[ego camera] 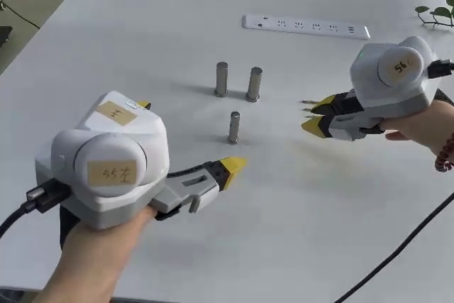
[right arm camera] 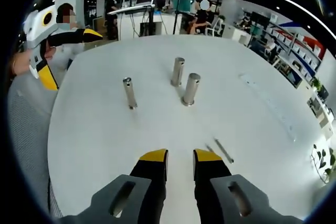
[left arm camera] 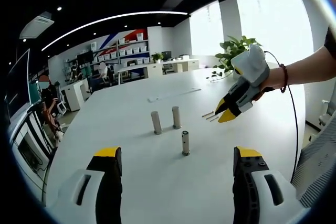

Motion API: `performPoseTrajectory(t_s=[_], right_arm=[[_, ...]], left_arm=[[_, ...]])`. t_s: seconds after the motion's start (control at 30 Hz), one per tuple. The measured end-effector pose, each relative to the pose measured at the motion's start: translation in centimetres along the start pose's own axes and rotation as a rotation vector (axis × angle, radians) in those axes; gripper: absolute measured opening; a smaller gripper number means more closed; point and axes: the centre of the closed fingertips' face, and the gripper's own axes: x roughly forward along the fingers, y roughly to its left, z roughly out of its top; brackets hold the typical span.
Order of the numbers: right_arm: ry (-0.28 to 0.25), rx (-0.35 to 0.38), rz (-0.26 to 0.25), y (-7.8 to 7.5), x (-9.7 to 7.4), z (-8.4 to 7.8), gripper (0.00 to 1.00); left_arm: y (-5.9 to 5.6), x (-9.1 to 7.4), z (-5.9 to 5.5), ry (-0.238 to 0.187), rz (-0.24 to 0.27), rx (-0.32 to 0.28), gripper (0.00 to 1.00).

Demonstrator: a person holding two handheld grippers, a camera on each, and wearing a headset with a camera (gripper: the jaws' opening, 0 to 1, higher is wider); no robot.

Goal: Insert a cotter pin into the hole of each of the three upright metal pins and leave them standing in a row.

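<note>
Three upright metal pins stand on the white table: two side by side, one [ego camera: 221, 79] on the left and one [ego camera: 254, 84] on the right, and a thinner third [ego camera: 234, 127] in front of them. My left gripper [ego camera: 187, 135] hovers near the front pin [left arm camera: 185, 142], jaws wide open and empty. My right gripper [ego camera: 319, 113] hangs to the right of the pins, its jaws [right arm camera: 180, 156] narrowly open with nothing between them. Thin cotter pins [ego camera: 308, 106] appear to lie on the table just by its tip [right arm camera: 224, 151].
A white power strip [ego camera: 305, 26] lies at the back of the table, with a potted plant [ego camera: 440, 13] at the far right. A black cable [ego camera: 397, 253] crosses the front right corner. Office desks and shelves stand beyond the table.
</note>
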Motion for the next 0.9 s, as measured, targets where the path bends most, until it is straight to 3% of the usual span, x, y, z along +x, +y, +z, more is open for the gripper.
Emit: performPoseTrajectory(t_s=[0.3, 0.9], right_arm=[[0.067, 0.019, 0.028, -0.3, 0.5, -1.1, 0.13], [0.217, -0.074, 0.068, -2.1, 0.7, -2.6, 0.08]], left_arm=[[0.1, -0.1, 0.0, -0.001, 0.001, 0.001, 0.87], [0.0, -0.2, 0.0, 0.000, -0.005, -0.003, 0.87]])
